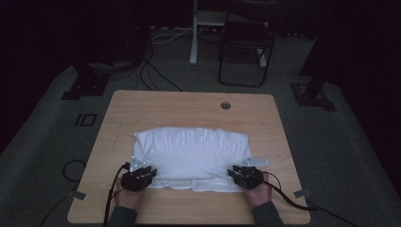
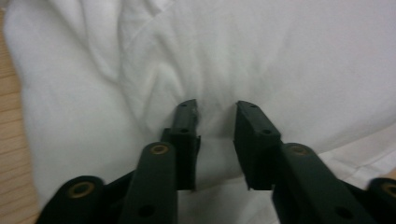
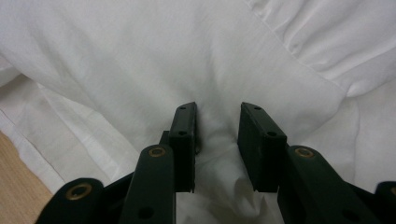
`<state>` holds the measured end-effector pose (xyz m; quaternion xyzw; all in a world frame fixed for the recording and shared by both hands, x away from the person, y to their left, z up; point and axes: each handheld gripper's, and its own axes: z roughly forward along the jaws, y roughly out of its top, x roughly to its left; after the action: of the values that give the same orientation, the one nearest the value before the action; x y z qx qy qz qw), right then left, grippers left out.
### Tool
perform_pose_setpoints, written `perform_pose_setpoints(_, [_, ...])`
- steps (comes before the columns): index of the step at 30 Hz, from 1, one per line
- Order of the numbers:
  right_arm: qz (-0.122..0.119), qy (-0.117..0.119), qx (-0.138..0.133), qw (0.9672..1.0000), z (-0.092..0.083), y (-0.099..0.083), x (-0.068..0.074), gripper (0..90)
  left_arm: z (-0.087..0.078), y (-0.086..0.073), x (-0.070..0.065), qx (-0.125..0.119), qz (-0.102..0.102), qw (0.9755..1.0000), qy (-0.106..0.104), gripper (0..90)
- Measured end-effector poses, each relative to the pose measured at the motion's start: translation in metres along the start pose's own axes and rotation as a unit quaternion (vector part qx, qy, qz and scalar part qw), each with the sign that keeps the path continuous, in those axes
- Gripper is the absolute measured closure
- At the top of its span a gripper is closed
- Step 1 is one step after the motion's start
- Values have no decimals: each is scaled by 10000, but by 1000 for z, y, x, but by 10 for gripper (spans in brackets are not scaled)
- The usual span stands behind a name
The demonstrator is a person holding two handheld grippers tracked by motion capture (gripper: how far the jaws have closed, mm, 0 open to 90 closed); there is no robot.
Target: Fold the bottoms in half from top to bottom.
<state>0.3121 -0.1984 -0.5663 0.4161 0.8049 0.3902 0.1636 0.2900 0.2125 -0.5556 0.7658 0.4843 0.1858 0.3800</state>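
left gripper (image 2: 215, 109): pinching white cloth (image 1: 191, 153), near left corner
right gripper (image 3: 217, 112): pinching cloth, near right corner
progress: corners gripped; fold likely left to do

Both forearms come in from the near edge, roughly parallel and well apart. The left gripper (image 1: 142, 174) sits low at the left, its hand (image 1: 124, 197) behind it; the right gripper (image 1: 243, 173) mirrors it, held by the right hand (image 1: 259, 192). Each pair of jaws stands partly closed, a bunched fold pinched between the pads.
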Motion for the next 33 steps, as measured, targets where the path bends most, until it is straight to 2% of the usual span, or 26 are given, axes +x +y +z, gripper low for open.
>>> perform_pose_setpoints(2, [-4,30,-17,10000,0,0,-1,668,-4,2,0,-187,55,9998,-37,581])
perform_pose_setpoints(3, [10,38,-15,10000,0,0,-1,668,-4,2,0,-187,55,9998,-37,550])
perform_pose_setpoints(4, [29,57,-19,10000,0,0,-2,668,-12,8,2,-475,-35,9988,68,500])
perform_pose_setpoints(6, [53,86,-28,9999,1,0,-3,668,-16,15,6,-667,-242,9972,241,385])
perform_pose_setpoints(7, [51,94,-30,9999,1,0,-3,667,-16,20,11,-662,-256,9970,321,357])
perform_pose_setpoints(8, [50,96,-34,9999,1,0,-3,667,-14,26,16,-600,-309,9964,503,311])
perform_pose_setpoints(9, [54,100,-40,9999,1,0,-3,667,-12,29,21,-553,-387,9962,555,258])
perform_pose_setpoints(10, [55,98,-41,9999,1,0,-3,666,-10,31,25,-534,-449,9961,537,251])
perform_pose_setpoints(13, [66,101,-51,9999,1,0,-3,666,1,37,40,-450,-662,9945,672,230])
perform_pose_setpoints(15, [69,105,-53,9999,1,0,-3,665,9,36,48,-303,-805,9937,721,185])
perform_pose_setpoints(18, [63,112,-55,9999,1,0,-3,665,17,31,55,-166,-1041,9916,746,163])
perform_pose_setpoints(22, [58,131,-62,9999,1,0,-4,664,25,25,62,31,-1201,9894,819,127])
perform_pose_setpoints(24, [52,129,-63,9999,1,0,-4,664,26,24,62,15,-1169,9894,863,106])
perform_pose_setpoints(26, [46,132,-68,9999,1,-1,-4,663,28,23,60,125,-954,9891,1113,96])
perform_pose_setpoints(28, [57,149,-76,9998,2,-1,-4,663,29,22,57,138,-847,9884,1253,88])
perform_pose_setpoints(31, [87,198,-101,9997,2,-1,-5,663,30,20,52,144,-751,9879,1352,88])
perform_pose_setpoints(33, [85,208,-112,9997,2,-2,-6,663,30,20,50,137,-756,9877,1360,89])
